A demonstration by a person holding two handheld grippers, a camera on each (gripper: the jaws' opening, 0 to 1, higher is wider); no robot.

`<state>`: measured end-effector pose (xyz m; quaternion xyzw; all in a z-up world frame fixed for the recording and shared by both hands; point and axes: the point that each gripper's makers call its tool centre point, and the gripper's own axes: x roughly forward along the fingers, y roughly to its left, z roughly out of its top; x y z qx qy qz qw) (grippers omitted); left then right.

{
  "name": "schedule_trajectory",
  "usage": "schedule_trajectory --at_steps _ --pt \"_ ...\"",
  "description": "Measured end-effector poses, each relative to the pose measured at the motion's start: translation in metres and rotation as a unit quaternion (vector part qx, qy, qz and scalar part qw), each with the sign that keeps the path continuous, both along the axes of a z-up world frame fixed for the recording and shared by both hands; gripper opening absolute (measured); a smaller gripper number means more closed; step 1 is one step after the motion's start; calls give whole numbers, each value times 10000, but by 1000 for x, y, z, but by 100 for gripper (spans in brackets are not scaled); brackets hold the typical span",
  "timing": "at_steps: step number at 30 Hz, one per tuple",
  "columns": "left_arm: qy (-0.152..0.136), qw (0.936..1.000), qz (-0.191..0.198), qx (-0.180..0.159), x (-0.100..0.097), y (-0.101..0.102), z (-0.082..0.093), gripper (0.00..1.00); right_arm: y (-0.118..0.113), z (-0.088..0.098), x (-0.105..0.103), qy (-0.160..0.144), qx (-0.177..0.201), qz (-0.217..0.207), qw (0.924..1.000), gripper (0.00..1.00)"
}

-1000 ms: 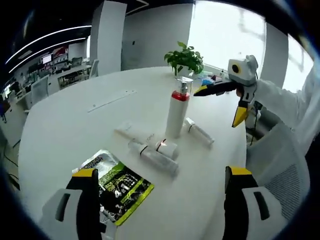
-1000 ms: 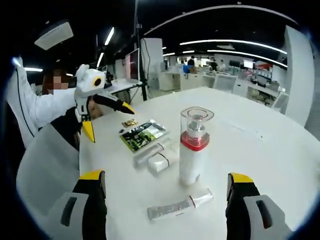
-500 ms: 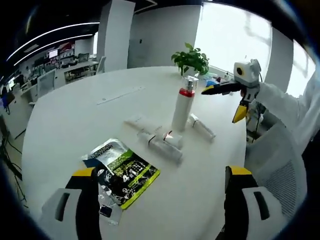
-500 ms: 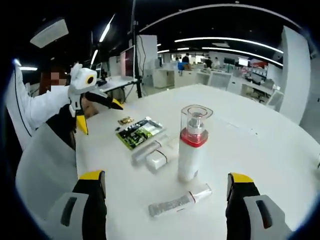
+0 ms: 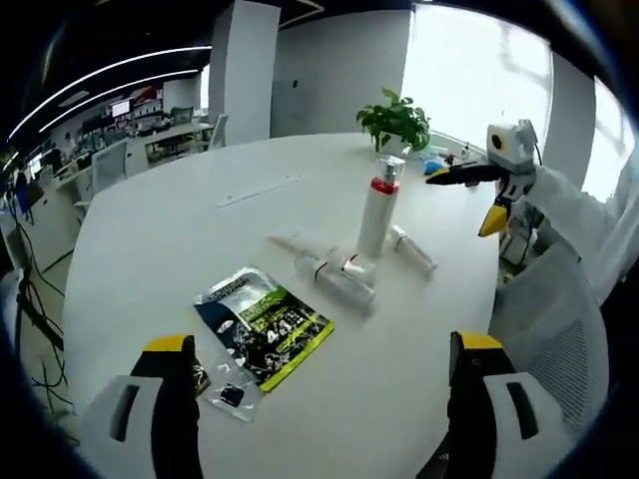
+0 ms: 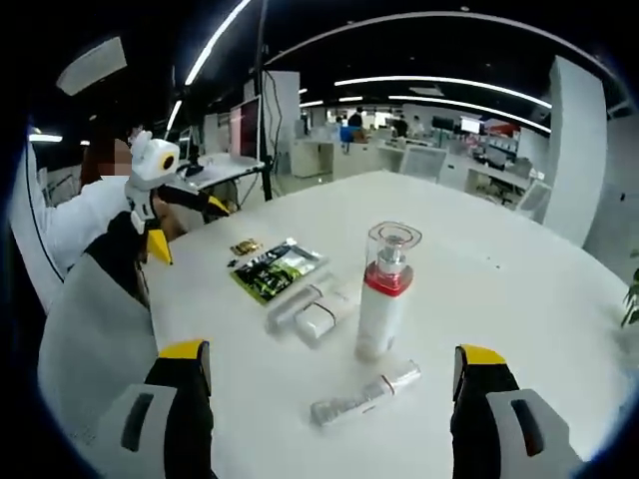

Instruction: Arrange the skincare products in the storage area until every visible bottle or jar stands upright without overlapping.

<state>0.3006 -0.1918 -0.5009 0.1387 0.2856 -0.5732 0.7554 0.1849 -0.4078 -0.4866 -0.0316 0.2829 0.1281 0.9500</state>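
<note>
Open-plan office: desk rows (image 6: 499,175), monitors (image 6: 245,130), strip lights (image 6: 439,80).

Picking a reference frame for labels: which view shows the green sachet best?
Left gripper view: the green sachet lies flat, near the camera, printed face toward the lens. In the right gripper view it sits far across the white table, small and foreshortened, behind the lying bottles.

left gripper (image 5: 319,399): black jaws with yellow tips, spread wide, holding nothing
left gripper from the right gripper view (image 6: 180,225): jaws parted, held in the air
right gripper (image 6: 334,399): jaws spread wide, nothing between them
right gripper from the left gripper view (image 5: 477,195): jaws parted, white-sleeved arm (image 5: 579,210) behind it
</note>
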Motion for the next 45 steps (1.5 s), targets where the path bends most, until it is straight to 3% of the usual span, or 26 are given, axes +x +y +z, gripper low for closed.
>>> schedule_trajectory --at_steps 12,17,29,37,42,45 --pt "-101 9993 330 -171 0 23 15 99 18 8 -10 -49 -100 -51 9999 100" --pt "-201 9992 339 -42 -4 28 12 99 22 9 -11 -72 -116 -71 9999 100" --pt "-124 9992 378 -103 -11 31 7 99 30 4 -7 -83 -143 -68 9998 99" --pt "-158 9988 418 -177 -10 31 11 99 41 3 5 -39 -139 -18 9999 76" --pt "-150 9988 411 -240 -10 30 13 99 60 -4 12 155 -8 267 9995 58" --pt "-125 9988 394 -272 -11 31 13 99 63 -10 22 190 -51 284 9994 53"
